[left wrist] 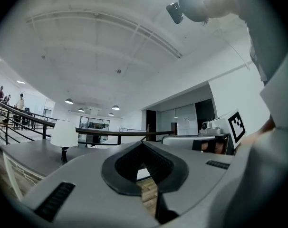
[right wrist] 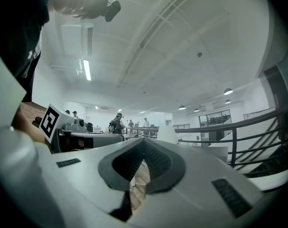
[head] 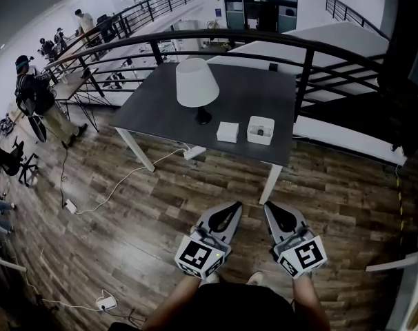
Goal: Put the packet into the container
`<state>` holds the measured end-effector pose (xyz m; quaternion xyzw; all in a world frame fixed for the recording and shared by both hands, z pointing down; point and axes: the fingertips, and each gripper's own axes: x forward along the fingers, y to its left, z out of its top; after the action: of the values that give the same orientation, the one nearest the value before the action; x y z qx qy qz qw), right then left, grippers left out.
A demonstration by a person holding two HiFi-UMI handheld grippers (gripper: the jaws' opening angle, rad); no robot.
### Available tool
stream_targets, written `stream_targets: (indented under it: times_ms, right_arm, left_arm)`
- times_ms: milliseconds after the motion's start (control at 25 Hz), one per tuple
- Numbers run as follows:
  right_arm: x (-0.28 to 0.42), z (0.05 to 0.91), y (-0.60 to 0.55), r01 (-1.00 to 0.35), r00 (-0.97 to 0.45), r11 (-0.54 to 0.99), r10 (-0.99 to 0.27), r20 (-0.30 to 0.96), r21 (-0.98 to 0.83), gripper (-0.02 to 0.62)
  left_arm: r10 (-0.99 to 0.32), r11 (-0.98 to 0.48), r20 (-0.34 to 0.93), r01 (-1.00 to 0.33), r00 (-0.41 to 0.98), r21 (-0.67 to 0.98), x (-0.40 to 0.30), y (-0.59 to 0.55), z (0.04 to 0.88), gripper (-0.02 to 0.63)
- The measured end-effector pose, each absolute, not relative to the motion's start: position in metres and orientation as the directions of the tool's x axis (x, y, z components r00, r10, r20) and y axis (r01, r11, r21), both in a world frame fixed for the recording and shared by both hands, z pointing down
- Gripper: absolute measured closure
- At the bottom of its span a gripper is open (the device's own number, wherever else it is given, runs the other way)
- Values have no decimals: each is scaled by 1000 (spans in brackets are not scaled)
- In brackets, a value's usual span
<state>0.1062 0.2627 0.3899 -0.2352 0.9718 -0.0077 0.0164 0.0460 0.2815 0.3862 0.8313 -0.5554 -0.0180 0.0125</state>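
A small white square packet [head: 227, 131] lies on the dark grey table [head: 161, 109], near its front edge. Just right of it stands the white square container [head: 260, 130], with something dark inside. Both grippers are held low over the wooden floor, well short of the table. The left gripper [head: 234, 207] is shut with nothing in it; in its own view the jaws meet at the tip [left wrist: 143, 144]. My right gripper [head: 270, 209] is likewise shut and empty [right wrist: 144, 141]. Neither gripper view shows the packet or the container.
A white table lamp [head: 196, 85] stands behind the packet. A curved black railing [head: 305, 54] runs behind and to the right of the table. A white cable [head: 119, 183] and a power adapter [head: 104, 301] lie on the floor at left. People stand far left [head: 40, 102].
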Motion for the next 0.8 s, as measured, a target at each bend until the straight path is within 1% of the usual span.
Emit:
stream_targets:
  times_ms: [400, 800]
  right_arm:
    - [133, 394, 255, -440, -897, 897, -441, -24, -43, 591]
    - [171, 411, 245, -427, -903, 901, -429, -12, -74, 591]
  left_arm:
    - [-935, -354, -6, -934, 355, 46, 69, 275, 391, 600]
    - [-938, -345, 28, -938, 347, 43, 107, 268, 408, 600]
